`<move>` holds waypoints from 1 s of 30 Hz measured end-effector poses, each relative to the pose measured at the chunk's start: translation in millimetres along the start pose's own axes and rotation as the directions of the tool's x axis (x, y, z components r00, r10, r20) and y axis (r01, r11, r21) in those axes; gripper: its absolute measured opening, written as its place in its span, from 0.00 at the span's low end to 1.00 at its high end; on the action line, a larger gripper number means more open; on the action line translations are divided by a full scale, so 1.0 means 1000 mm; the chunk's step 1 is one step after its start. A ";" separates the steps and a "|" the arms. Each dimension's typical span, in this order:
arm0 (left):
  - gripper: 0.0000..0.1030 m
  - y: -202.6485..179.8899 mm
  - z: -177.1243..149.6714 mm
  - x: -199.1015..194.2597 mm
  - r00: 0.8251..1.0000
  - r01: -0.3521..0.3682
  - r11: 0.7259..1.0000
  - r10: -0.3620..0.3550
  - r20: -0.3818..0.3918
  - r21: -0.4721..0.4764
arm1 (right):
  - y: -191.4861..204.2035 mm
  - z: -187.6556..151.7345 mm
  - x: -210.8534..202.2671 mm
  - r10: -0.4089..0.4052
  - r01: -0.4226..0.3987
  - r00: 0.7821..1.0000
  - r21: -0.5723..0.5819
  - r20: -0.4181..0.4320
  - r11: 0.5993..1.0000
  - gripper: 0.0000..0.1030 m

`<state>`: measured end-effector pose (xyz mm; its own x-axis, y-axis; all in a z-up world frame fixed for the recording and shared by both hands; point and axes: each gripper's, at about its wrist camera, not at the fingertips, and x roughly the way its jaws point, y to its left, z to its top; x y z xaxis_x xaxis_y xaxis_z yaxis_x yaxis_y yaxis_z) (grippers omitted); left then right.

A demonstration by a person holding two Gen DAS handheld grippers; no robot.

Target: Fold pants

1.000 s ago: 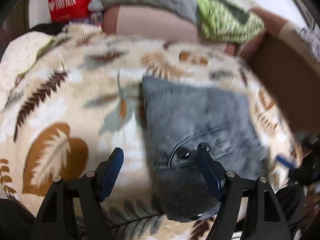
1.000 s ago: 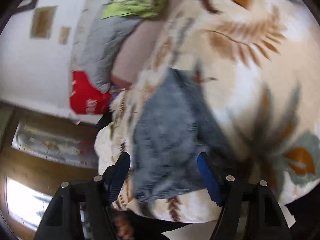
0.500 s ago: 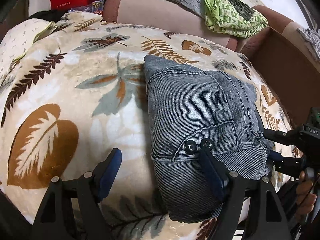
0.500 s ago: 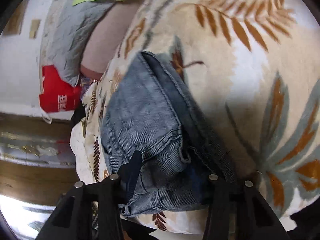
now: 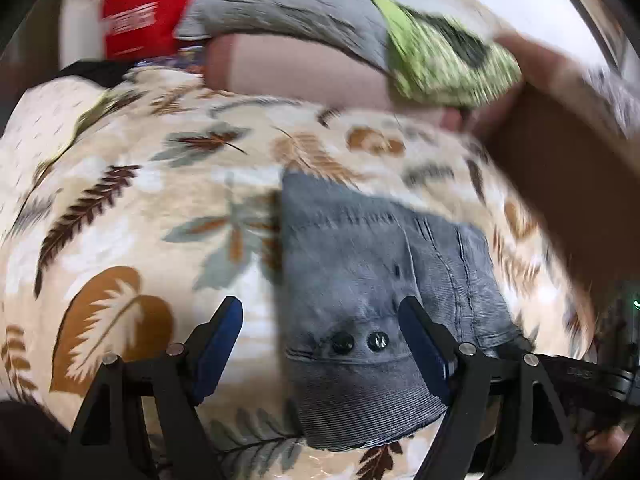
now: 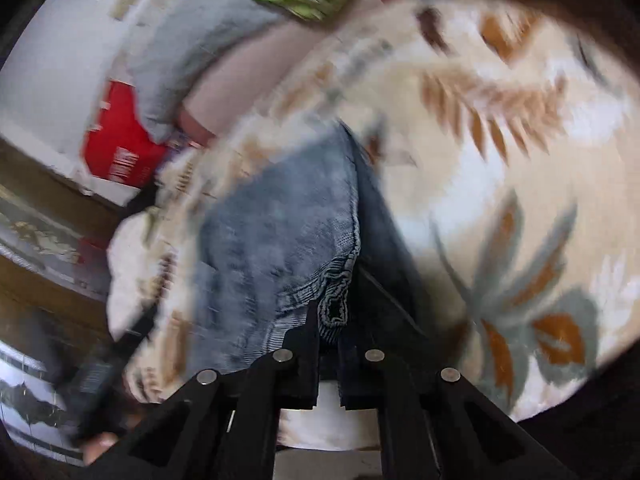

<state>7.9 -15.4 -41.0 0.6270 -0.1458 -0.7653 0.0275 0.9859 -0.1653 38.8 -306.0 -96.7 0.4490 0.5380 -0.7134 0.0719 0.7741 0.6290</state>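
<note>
the folded blue-grey denim pants [image 5: 372, 292] lie on a cream fleece blanket printed with brown and teal leaves [image 5: 132, 208], their two dark buttons facing the left camera. the left gripper [image 5: 320, 344] hangs over the waistband end with its blue-padded fingers [image 5: 222, 340] spread wide, pinching nothing. the right gripper [image 6: 329, 322] is clamped tight on a bunched hem of the denim (both views are blurred).

I see soft, even daylight, heavy motion blur in both views, and fisheye bending with dark corners.
</note>
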 end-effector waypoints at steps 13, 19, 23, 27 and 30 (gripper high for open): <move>0.83 -0.020 -0.029 0.036 0.990 -0.120 0.978 0.130 -0.048 0.171 | 0.003 0.017 -0.059 -0.011 0.016 0.995 -0.046 0.104 0.999 0.19; 0.83 -0.018 -0.030 0.038 0.992 -0.109 0.980 0.118 -0.047 0.165 | 0.040 0.041 -0.024 0.155 -0.152 0.988 -0.089 0.019 0.984 0.53; 0.82 -0.014 -0.027 0.033 0.995 -0.081 0.987 0.089 -0.055 0.139 | -0.005 0.024 0.026 0.032 -0.033 0.998 -0.017 -0.057 0.999 0.29; 0.82 -0.011 -0.013 0.004 0.996 -0.072 0.995 0.069 0.051 0.064 | -0.013 0.024 0.018 0.041 -0.041 0.998 -0.007 -0.055 0.999 0.20; 0.82 -0.025 -0.022 0.025 0.984 -0.172 0.964 0.176 0.001 0.202 | -0.009 0.027 0.017 0.017 -0.020 0.997 -0.030 -0.075 0.999 0.20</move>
<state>5.6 -45.2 -69.2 0.6229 0.0298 -0.7818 0.0759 0.9923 0.0983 69.8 -312.6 -106.5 0.3818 0.5751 -0.7236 0.0365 0.7729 0.6335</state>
